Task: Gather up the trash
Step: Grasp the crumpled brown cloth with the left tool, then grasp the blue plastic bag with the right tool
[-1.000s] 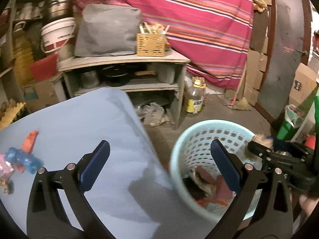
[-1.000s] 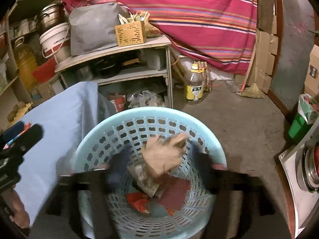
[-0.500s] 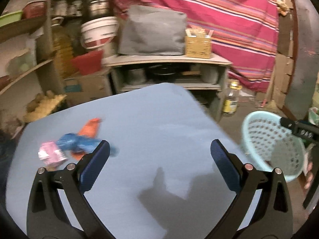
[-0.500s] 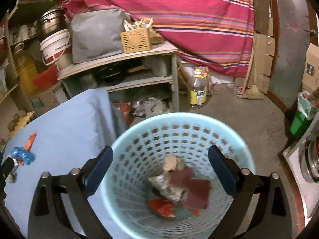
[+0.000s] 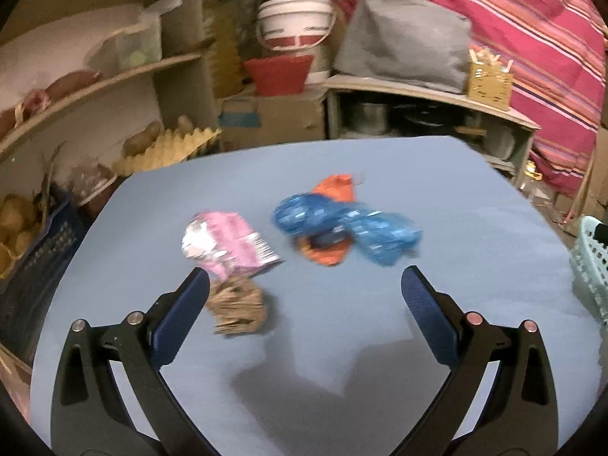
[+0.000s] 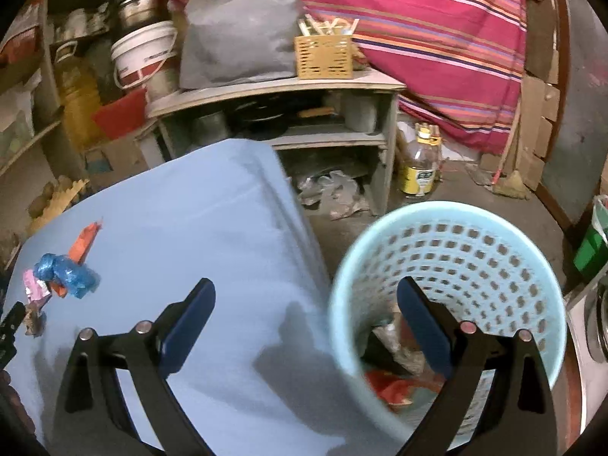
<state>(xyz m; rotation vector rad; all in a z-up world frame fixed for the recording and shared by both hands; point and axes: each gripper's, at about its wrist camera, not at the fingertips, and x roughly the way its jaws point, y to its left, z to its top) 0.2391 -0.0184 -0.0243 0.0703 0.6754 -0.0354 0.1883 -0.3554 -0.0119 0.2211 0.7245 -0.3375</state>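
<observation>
On the blue table [image 5: 475,228] lie a pink wrapper [image 5: 228,243], a brown crumpled scrap [image 5: 237,306], a blue crumpled wrapper [image 5: 342,228] and an orange wrapper [image 5: 334,190]. My left gripper [image 5: 304,288] is open and empty, just short of them, its left finger next to the brown scrap. My right gripper [image 6: 306,300] is open and empty, above the table's right edge and the light-blue basket [image 6: 475,235], which holds trash [image 6: 395,387]. The same wrappers show far left in the right wrist view [image 6: 64,273].
The basket's rim shows at the right edge of the left wrist view [image 5: 592,250]. Behind the table stand a shelf unit [image 6: 288,91] with a grey bag, a yellow crate and buckets. An oil bottle [image 6: 420,167] stands on the floor. Egg trays and produce lie at left [image 5: 167,148].
My left gripper has swung left from the basket to the trash on the table. My right gripper let its scrap drop into the basket and has shifted left toward the table.
</observation>
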